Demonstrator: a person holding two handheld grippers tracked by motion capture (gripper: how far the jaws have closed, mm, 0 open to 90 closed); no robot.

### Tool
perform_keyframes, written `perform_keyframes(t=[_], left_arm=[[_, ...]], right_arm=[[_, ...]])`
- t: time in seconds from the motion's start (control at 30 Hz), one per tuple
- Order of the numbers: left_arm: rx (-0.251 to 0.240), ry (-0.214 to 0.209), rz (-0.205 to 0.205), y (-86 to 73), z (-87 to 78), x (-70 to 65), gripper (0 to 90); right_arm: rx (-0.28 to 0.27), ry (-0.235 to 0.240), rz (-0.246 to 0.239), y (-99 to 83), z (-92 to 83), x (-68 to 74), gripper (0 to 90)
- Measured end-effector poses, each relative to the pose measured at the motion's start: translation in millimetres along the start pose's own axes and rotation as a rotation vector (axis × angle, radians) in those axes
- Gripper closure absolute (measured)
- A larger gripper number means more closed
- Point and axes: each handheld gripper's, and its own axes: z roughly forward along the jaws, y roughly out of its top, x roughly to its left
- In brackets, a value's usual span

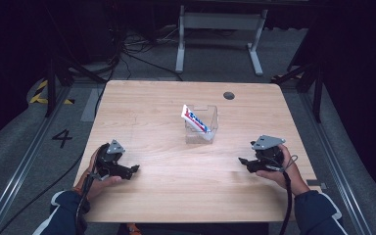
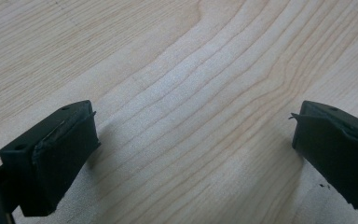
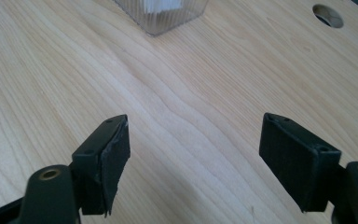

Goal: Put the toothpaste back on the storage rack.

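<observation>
Surface: wooden table (image 1: 176, 196) with light grain, a round cable hole (image 1: 228, 95) near its far edge, dark room and grey floor around it.
Container: clear plastic box (image 1: 211, 128) stands near the middle of the table, well apart from both grippers.
Tube: white toothpaste tube (image 1: 195, 119) with red and blue print leans tilted inside the box, its upper end above the rim.
Left gripper: left gripper (image 1: 133, 169) rests low at the near left of the table; jaws wide apart, nothing between them but bare wood.
Right gripper: right gripper (image 1: 243, 161) sits at the near right, pointed toward the box; jaws also spread wide and empty.
Progress: I judge the tube is either already placed in the box or not yet taken out; no grasp is in hand now.
Left to do: cannot tell with certainty; any next step needs a reach to the box first.
</observation>
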Motion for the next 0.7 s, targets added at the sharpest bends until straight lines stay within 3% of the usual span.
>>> perform_keyframes(t=[0.4,0.7], left_arm=[[0.0,0.0,0.0,0.0,0.0,0.0,0.4],[0.0,0.0,0.0,0.0,0.0,0.0,0.4]], right_arm=[[0.01,-0.003,0.038,-29.3,-13.3,-2.9,25.6],[0.027,-0.031,0.077,-54.0,-22.7,-7.4,26.0]])
